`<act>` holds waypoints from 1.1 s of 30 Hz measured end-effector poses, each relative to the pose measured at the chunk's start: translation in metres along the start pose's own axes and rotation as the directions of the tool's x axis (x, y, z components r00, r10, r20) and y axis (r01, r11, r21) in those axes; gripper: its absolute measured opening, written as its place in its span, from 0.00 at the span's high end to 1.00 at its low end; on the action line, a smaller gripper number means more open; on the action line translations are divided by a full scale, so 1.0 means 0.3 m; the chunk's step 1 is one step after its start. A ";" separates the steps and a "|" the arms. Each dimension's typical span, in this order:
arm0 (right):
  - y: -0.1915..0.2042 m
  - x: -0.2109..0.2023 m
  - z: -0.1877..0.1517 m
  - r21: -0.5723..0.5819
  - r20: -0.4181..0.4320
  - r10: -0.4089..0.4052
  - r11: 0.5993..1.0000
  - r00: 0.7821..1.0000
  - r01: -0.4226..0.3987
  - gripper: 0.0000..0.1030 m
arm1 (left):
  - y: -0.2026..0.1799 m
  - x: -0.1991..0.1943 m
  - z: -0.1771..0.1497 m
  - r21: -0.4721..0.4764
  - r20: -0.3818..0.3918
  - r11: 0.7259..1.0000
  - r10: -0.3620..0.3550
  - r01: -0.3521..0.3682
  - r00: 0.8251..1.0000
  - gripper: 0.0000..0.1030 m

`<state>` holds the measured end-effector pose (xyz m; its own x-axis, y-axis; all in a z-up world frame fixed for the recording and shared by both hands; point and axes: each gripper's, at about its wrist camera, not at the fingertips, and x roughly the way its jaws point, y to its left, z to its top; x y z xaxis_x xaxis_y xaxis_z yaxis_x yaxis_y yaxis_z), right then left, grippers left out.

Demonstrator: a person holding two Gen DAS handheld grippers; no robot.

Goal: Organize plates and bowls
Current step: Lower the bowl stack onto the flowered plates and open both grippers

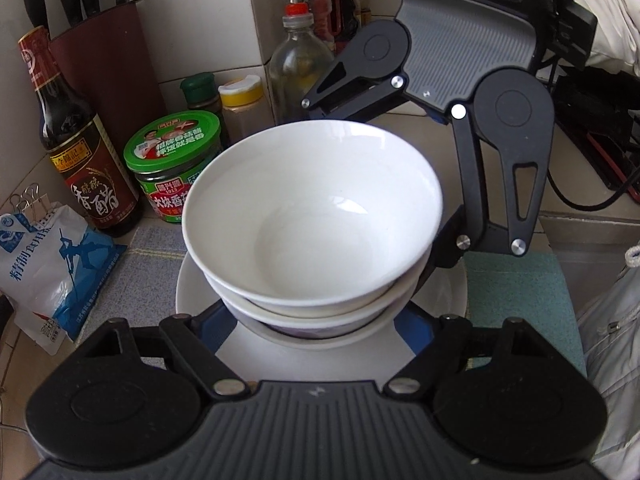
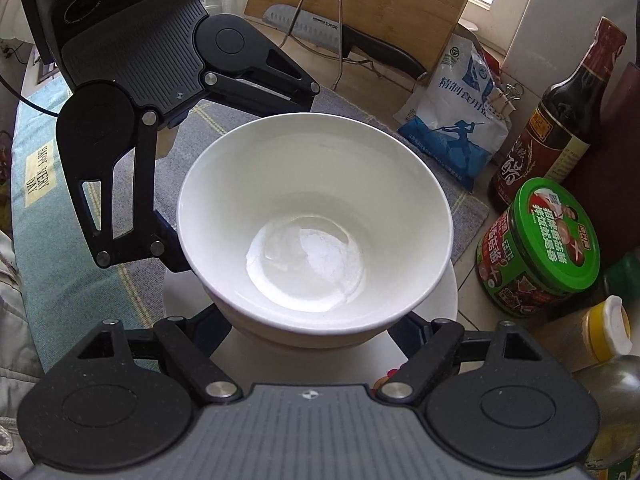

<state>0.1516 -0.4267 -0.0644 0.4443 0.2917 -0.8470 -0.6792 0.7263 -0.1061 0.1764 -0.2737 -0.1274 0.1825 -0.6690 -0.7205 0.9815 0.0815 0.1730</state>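
Note:
A stack of white bowls [image 1: 312, 216] stands on a white plate [image 1: 452, 292] on a grey mat. It also shows in the right wrist view [image 2: 316, 220], on the plate [image 2: 444, 300]. My left gripper [image 1: 316, 320] is spread wide around the base of the stack, fingertips hidden under the bowls. My right gripper [image 2: 312, 324] is spread wide around the stack from the opposite side, its fingertips hidden too. Each gripper appears in the other's view, the right one [image 1: 432, 184] and the left one [image 2: 172, 184]. Whether the fingers press the bowls cannot be told.
A vinegar bottle [image 1: 84, 152], a green-lidded jar [image 1: 176, 160], spice jars [image 1: 240, 100], a clear bottle [image 1: 300, 64], a knife block [image 1: 104, 60] and a salt bag [image 1: 52, 268] crowd one side. A cutting board [image 2: 368, 4] and cleaver [image 2: 320, 32] stand behind. A teal mat [image 1: 524, 300] lies opposite.

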 end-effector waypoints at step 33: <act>0.457 -0.291 0.040 0.678 -0.160 -0.554 0.540 0.817 0.499 0.00 | -0.265 -0.509 -0.158 -0.520 0.174 0.764 0.532 -0.382 0.829 0.01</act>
<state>0.0268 -0.3452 0.0011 0.6462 -0.2639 -0.7161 0.2511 0.9596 -0.1270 0.0732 -0.1430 -0.0629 0.6638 -0.6392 -0.3883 0.7100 0.7018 0.0586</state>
